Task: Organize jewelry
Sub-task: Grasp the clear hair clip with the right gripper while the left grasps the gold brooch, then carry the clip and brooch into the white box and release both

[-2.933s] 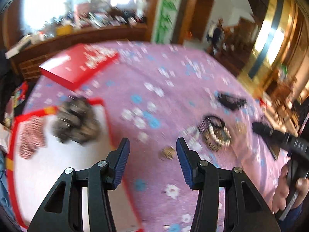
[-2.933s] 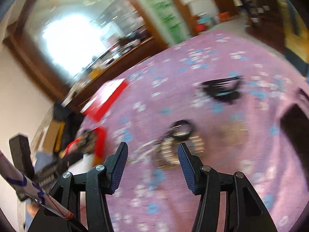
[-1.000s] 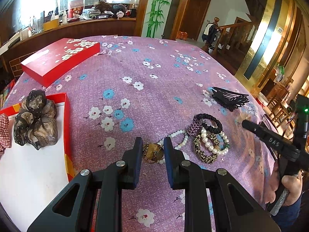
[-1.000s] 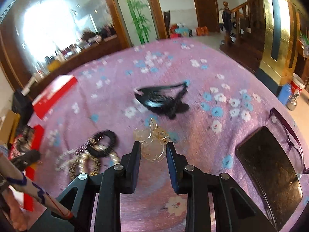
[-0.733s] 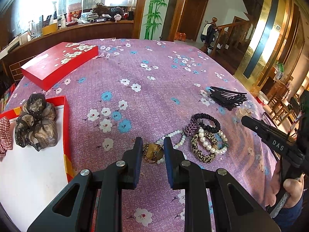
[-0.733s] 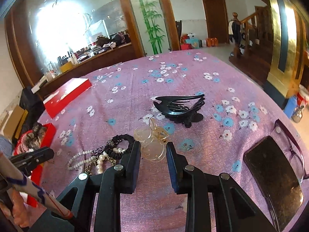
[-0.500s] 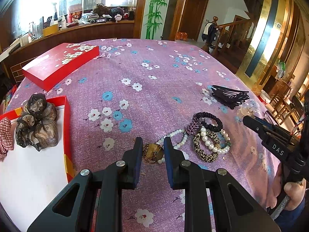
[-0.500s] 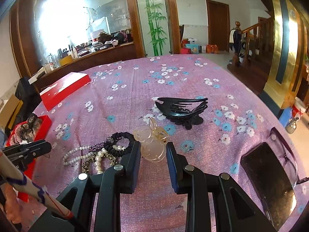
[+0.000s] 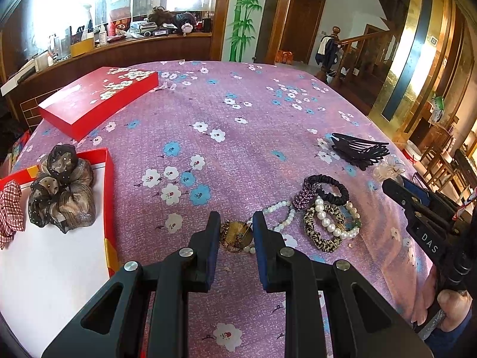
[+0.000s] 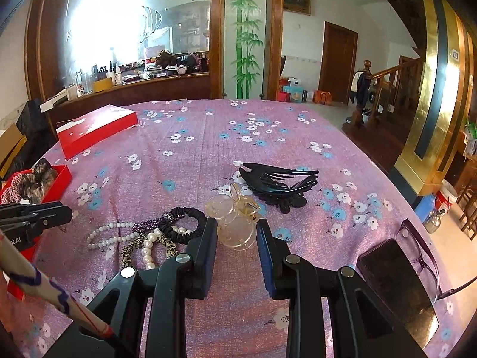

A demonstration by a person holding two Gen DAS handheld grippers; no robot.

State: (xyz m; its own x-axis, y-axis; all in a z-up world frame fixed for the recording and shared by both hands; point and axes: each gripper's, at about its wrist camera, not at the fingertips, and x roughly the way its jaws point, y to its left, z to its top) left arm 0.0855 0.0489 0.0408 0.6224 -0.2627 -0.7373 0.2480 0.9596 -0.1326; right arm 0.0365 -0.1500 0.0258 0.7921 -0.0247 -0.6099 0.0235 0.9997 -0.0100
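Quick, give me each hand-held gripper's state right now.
Left hand-held gripper: closed on the round gold filigree brooch.
Right hand-held gripper: closed on the clear plastic rabbit-shaped hair clip.

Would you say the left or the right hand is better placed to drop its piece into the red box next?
Left, probably: its gripper grips the gold brooch right beside the open red box; the right gripper's clear clip sits farther away.
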